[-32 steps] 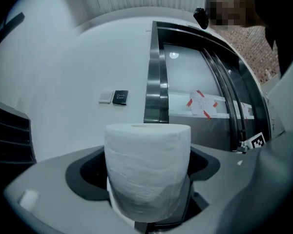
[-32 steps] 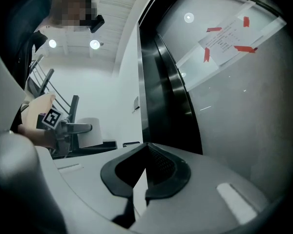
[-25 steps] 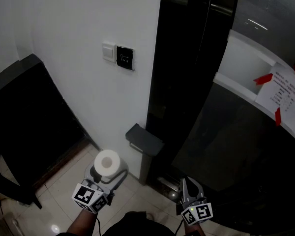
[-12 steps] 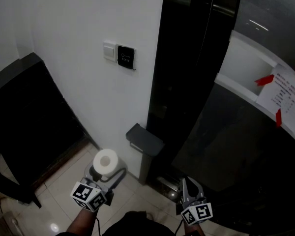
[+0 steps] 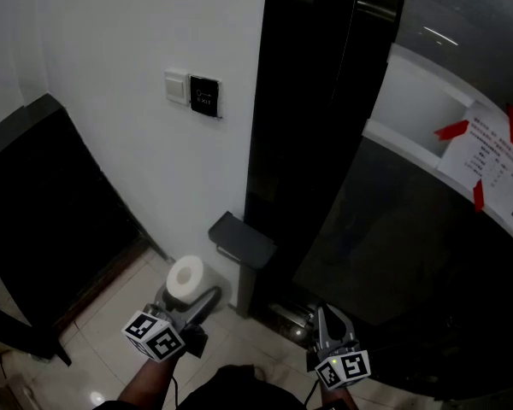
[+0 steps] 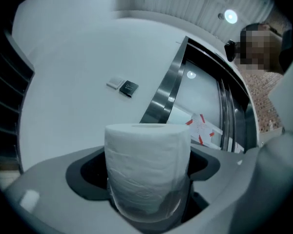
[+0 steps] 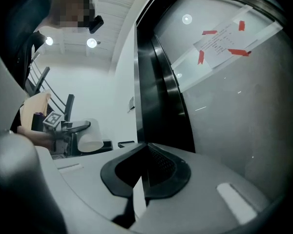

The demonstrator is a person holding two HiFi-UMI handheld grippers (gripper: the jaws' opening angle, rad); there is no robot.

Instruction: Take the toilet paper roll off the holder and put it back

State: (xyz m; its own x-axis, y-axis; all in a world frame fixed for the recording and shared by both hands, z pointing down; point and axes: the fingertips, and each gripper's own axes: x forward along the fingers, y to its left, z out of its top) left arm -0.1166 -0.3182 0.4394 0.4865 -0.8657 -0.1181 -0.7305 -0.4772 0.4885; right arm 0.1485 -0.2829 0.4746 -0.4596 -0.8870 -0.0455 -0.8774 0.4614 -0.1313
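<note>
A white toilet paper roll (image 5: pixel 186 276) stands upright between the jaws of my left gripper (image 5: pixel 186 292), which is shut on it. In the left gripper view the roll (image 6: pixel 147 169) fills the gap between the grey jaws, core end up. The dark grey holder (image 5: pixel 242 239) juts from the white wall just right of the roll, with nothing on it. My right gripper (image 5: pixel 323 319) hangs low by the black panel, jaws shut with nothing between them (image 7: pixel 145 152). The right gripper view also catches the roll (image 7: pixel 90 141) held out at the left.
A white switch and black card panel (image 5: pixel 193 93) sit higher on the wall. A glossy black column (image 5: pixel 316 126) stands right of the holder. A notice taped with red strips (image 5: pixel 489 156) is at far right. Dark furniture (image 5: pixel 43 203) fills the left; pale floor tiles (image 5: pixel 111 314) lie below.
My left gripper with the roll has edged a little nearer to the holder and turned slightly. The right gripper has stayed where it was.
</note>
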